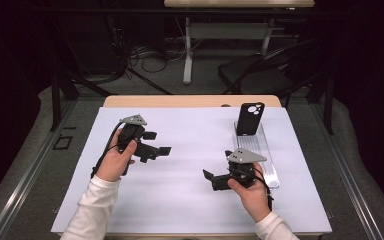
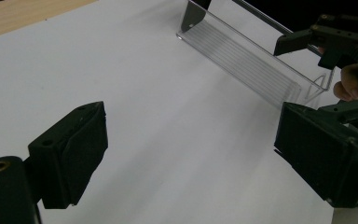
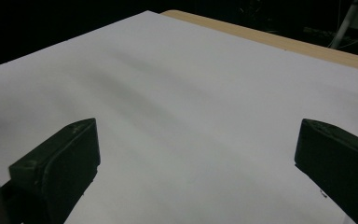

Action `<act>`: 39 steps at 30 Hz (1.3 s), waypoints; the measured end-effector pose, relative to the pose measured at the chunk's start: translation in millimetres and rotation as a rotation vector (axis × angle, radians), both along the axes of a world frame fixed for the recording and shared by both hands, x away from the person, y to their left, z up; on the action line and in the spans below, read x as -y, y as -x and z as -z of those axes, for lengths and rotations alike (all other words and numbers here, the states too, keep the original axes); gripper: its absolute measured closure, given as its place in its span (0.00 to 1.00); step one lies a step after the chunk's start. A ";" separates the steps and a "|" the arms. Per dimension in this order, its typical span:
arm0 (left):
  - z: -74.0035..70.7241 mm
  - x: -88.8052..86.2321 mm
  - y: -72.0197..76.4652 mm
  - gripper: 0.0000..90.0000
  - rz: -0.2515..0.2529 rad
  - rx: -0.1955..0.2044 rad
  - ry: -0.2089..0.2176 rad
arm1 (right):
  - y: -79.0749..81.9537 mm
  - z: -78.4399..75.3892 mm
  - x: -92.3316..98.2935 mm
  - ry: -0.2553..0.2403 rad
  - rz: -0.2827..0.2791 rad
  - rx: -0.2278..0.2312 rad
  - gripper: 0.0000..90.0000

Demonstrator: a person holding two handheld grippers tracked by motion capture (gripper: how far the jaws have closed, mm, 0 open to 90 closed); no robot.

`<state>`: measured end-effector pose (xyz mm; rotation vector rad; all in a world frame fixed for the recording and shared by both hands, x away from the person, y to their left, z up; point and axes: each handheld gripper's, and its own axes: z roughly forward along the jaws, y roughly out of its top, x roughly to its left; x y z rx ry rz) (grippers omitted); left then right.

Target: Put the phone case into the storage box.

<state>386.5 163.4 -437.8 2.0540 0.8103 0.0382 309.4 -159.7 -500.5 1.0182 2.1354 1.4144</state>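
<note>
My left tongs hang over the left half of the white sheet that covers the tabletop, jaws spread wide with nothing between them, pointed across toward the right side. My right tongs sit low over the sheet nearer my edge of the tabletop, also gaping wide and empty, aimed leftward toward the middle. Just beside my right hand, on its far side, a clear plastic stand lies along the right part of the sheet; a black phone case leans upright at the stand's far end, camera cut-outs at the top. In the left gripper view the stand runs diagonally across the paper, with my right tongs and fingers at its near end. The right gripper view looks along its own two jaws over bare white paper toward the wooden edge. A black folding chair stands on the floor beyond.
</note>
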 end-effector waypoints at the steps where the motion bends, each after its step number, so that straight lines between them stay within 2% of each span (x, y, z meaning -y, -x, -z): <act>1: 0.1 0.0 -0.2 0.10 0.002 0.001 -0.002 | 0.5 1.5 0.0 0.000 -0.005 -0.004 0.00; 11: 2.1 1.7 -0.4 0.10 0.004 -0.004 -0.004 | 4.5 12.1 -2.7 -0.013 -0.023 -0.013 0.00; 18: 1.8 1.4 0.0 0.10 0.000 0.000 0.001 | 9.5 16.5 -7.1 0.000 -0.041 0.019 0.00; 29: 1.3 0.7 0.1 0.10 0.008 0.008 0.005 | 11.3 26.9 -10.0 0.015 -0.064 0.008 0.00; 39: 1.7 0.6 0.4 0.10 0.006 0.006 0.005 | 10.0 34.2 -10.4 0.010 -0.072 -0.009 0.00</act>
